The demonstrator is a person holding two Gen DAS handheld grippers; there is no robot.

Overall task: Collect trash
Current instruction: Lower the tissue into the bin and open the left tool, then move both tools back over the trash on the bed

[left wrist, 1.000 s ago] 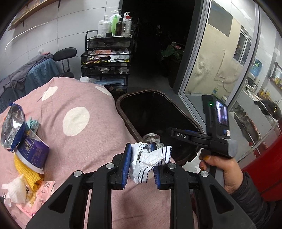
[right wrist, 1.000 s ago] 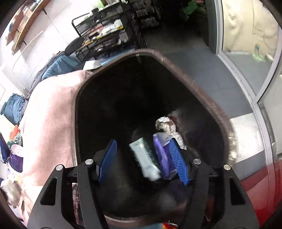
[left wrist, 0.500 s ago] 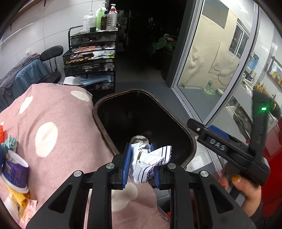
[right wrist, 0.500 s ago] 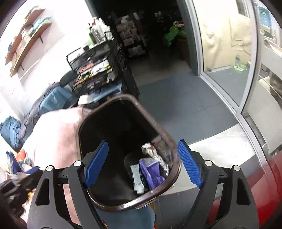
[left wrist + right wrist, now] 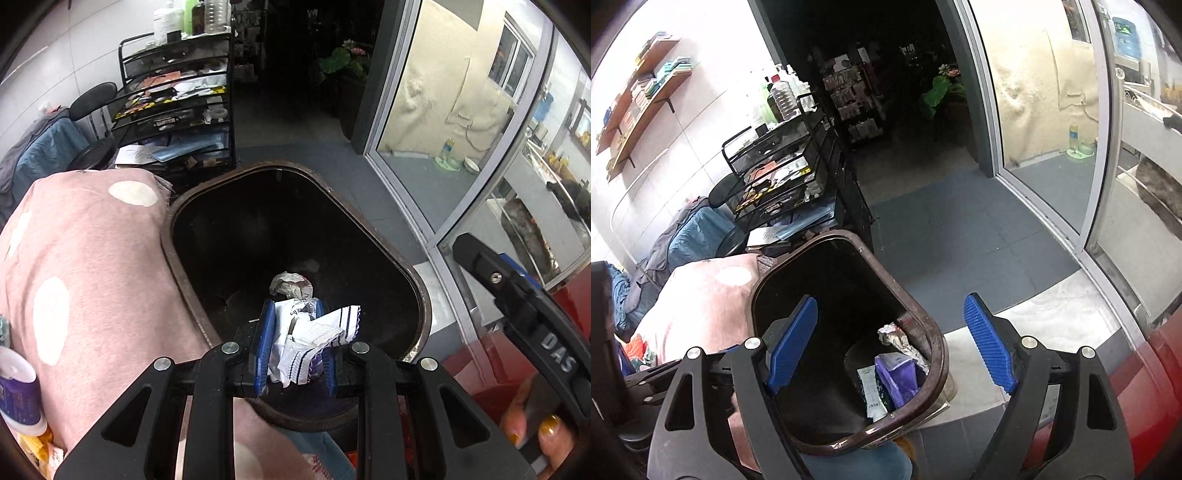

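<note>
We have carried the crumpled wrapper (image 5: 308, 341), pinched in our left gripper (image 5: 295, 343), from over the pink cover to above the bin (image 5: 417, 291). Our right gripper (image 5: 892, 347) has spread empty and risen; its tube (image 5: 872, 391) and purple packet (image 5: 897, 373) lie below it.

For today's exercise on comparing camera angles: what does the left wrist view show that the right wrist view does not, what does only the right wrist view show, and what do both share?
Only the left wrist view shows the left gripper shut on a crumpled white striped wrapper above the bin, and a purple cup on the pink cover.

Only the right wrist view shows the right gripper with jaws wide and empty, wall shelves, and a purple packet and white tube in the bin.

Both show the brown-rimmed bin, the pink cover, the black wire cart and the glass door.
</note>
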